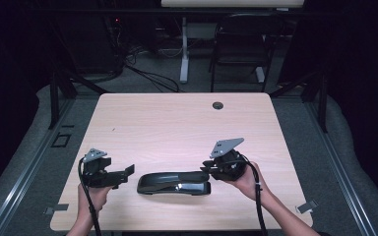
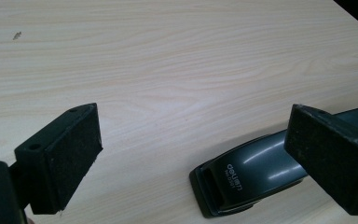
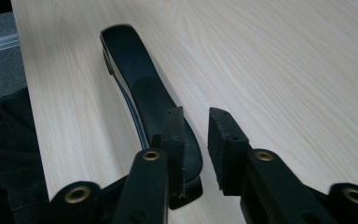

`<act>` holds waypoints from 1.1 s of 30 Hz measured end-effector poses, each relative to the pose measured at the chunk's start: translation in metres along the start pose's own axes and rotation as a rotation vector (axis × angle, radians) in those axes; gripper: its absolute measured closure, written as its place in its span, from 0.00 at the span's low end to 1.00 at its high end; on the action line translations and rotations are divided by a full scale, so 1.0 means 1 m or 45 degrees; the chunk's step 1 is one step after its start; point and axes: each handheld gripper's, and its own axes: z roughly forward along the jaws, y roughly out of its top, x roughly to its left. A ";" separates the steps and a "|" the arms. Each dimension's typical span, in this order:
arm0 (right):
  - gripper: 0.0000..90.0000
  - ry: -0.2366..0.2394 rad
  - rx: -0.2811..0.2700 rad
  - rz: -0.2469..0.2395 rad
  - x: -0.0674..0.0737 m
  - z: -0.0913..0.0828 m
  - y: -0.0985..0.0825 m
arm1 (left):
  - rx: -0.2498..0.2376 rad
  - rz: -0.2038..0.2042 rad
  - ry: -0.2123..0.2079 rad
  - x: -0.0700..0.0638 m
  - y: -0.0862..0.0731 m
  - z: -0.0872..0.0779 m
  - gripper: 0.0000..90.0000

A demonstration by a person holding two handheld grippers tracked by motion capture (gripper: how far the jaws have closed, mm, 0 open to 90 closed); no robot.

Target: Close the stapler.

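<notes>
Black and glossy, the stapler [image 1: 173,183] lies flat near the worktop's [image 1: 177,123] front edge, lengthwise between both grippers. Right gripper [image 3: 196,140] hangs just above its rear end, fingers [image 3: 223,144] a little apart with nothing between them. Left gripper [image 2: 191,154] waits at the front end, fingers [image 2: 67,154] wide apart, one just over the nose. To grip well, I judge each pair should straddle the body squarely, then close evenly.
</notes>
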 end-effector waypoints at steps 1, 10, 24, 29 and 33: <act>0.79 -0.019 -0.003 0.000 -0.001 -0.003 0.000 | 0.000 -0.001 -0.003 0.000 0.000 0.000 0.04; 0.47 -0.145 -0.066 0.123 -0.024 -0.033 -0.012 | -0.004 -0.001 -0.014 0.000 0.000 0.001 0.03; 0.20 -0.280 -0.071 0.289 -0.052 -0.067 -0.047 | -0.003 0.014 -0.004 0.001 0.001 0.000 0.03; 0.16 -0.317 -0.055 0.359 -0.063 -0.076 -0.069 | -0.004 0.014 -0.002 0.003 0.001 0.000 0.03; 0.10 -0.326 0.003 0.429 -0.073 -0.075 -0.087 | 0.002 0.017 -0.007 0.003 0.002 0.001 0.03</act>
